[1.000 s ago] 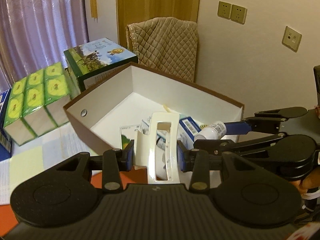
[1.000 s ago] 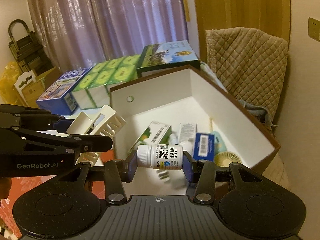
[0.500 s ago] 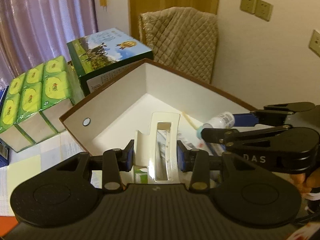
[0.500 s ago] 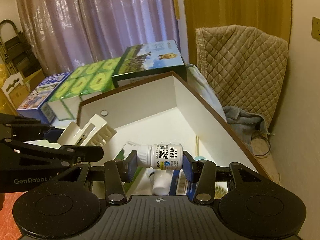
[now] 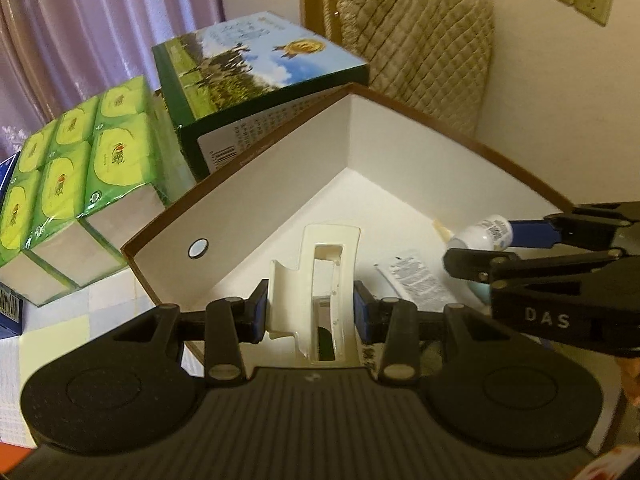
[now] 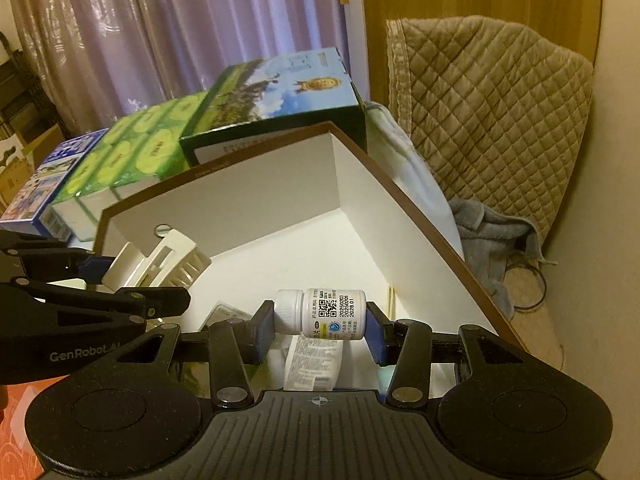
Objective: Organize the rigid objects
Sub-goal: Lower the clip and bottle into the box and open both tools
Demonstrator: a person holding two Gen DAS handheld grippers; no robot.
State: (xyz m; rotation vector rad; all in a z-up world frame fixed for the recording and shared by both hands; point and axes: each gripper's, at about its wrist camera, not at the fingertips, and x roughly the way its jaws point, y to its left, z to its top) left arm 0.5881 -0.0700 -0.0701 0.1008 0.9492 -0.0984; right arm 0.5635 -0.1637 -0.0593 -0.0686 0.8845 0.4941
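The open box [image 5: 256, 208] is set on the counter [image 5: 60, 344]. Behind its far-left wall a printed carton [image 5: 256, 80] is placed, and left of that carton a pack of tissue packets [image 5: 76, 176] is stacked. Behind the box's far corner a quilted cloth [image 6: 492, 120] is draped. Inside the box a flat packet [image 5: 416, 278] is laid on the floor.

One storage box [image 6: 256, 208], one pill bottle [image 6: 320, 313], one clip [image 5: 316, 292].
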